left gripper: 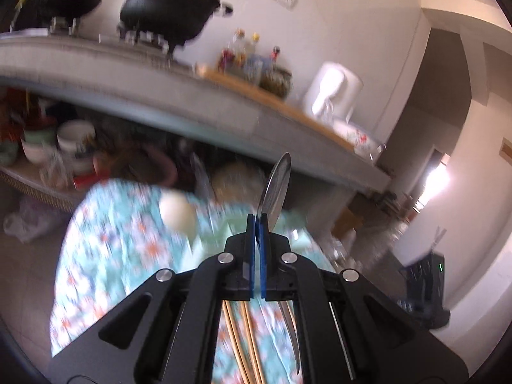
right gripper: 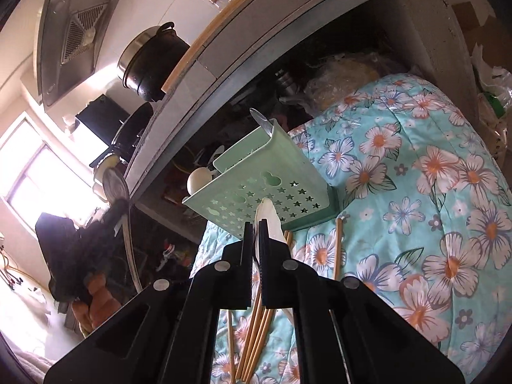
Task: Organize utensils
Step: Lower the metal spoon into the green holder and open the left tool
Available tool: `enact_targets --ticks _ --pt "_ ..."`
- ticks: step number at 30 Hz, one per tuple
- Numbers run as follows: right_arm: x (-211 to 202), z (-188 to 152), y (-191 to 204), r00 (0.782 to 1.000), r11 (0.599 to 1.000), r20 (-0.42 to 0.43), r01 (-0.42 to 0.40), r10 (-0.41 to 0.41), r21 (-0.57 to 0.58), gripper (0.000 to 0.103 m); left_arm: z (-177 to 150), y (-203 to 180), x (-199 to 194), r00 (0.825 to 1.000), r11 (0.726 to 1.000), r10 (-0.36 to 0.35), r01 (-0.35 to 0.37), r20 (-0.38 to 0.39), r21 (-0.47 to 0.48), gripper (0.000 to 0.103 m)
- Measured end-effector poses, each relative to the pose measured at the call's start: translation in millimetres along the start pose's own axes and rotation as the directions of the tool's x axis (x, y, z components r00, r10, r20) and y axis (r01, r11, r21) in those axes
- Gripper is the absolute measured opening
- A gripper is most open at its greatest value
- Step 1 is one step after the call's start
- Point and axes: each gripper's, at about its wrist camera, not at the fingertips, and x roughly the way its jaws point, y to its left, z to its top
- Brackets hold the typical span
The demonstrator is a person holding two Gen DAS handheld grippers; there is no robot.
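Here, spoon (left gripper: 276, 188) between left hand-held gripper (left gripper: 258, 224) pads.

Left wrist view: motion blur smears the floral cloth (left gripper: 112, 240) and green holder (left gripper: 217, 240); shelf clutter unreadable. Metal spoon (left gripper: 276, 185) handle hidden behind the left tool (left gripper: 257, 224). Right wrist view: chopsticks (right gripper: 256, 336) cut by bottom edge; white spoon (right gripper: 268, 220) partly hidden.

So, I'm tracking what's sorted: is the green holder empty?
No. The green holder already has a metal utensil sticking out of it.
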Motion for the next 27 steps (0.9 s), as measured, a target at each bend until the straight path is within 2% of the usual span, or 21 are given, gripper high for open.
enact_targets --ticks 4,7,11,20,23,27 --pt "0 -4 -5 1.0 0.999 -0.008 -0.028 0.028 0.019 0.004 36 -5 8 0.991 0.998 0.064 -0.066 0.116 0.013 0.001" --pt "3 -4 -12 0.998 0.998 -0.019 -0.052 0.053 0.043 0.004 53 -9 19 0.974 0.992 0.11 -0.12 0.196 0.039 0.001" --pt "10 -4 -22 0.996 0.994 -0.036 -0.074 0.077 0.075 0.004 63 -15 40 0.961 0.983 0.149 -0.17 0.235 0.072 0.001" --pt "23 -1 -35 0.993 0.989 -0.061 -0.099 0.106 0.111 0.004 39 -2 105 0.944 0.942 0.268 -0.299 0.194 0.153 0.001" --pt "27 -1 -37 0.992 0.988 -0.07 -0.099 0.108 0.115 0.004 25 3 118 0.945 0.933 0.283 -0.311 0.167 0.18 0.002" --pt "32 -1 -39 0.991 0.988 -0.079 -0.096 0.106 0.117 0.004 12 11 126 0.957 0.942 0.269 -0.285 0.111 0.178 0.002"
